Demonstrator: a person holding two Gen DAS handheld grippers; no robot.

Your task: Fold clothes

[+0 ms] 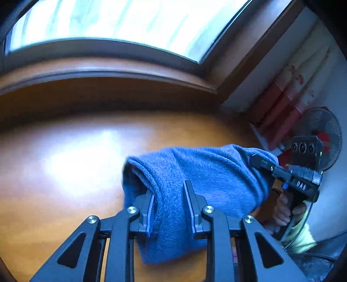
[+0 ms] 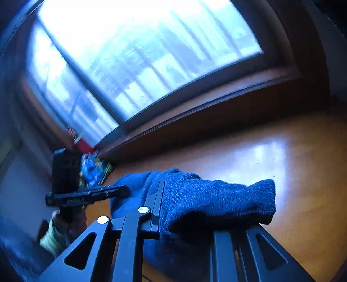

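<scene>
The glossy wooden table (image 1: 65,173) fills most of what I see, running up to a window (image 1: 108,19) with a wooden sill behind it. Above that surface hangs the blue towel (image 1: 206,173), a thick terry cloth bunched and doubled over, stretched between my two tools and lifted off the wood along most of its length; whether its lowest fold touches the table I cannot tell.

My left gripper (image 1: 170,208) points forward and slightly down, its jaws drawn in narrow on a thick fold of the cloth, which spills down between them and past the frame. My right gripper (image 2: 184,208) comes in level from the other side. Its left finger shows against the towel, but the cloth drapes over the right finger and hides it, so I cannot tell how firmly it grips; from the left wrist view its tip is buried in the towel's far end. My right hand (image 1: 286,210) curls around the handle below, a pale yellow sleeve (image 1: 303,238) at the wrist.

Off the table's end, a fan (image 1: 321,130) and red boxes (image 1: 279,108) blur together.
</scene>
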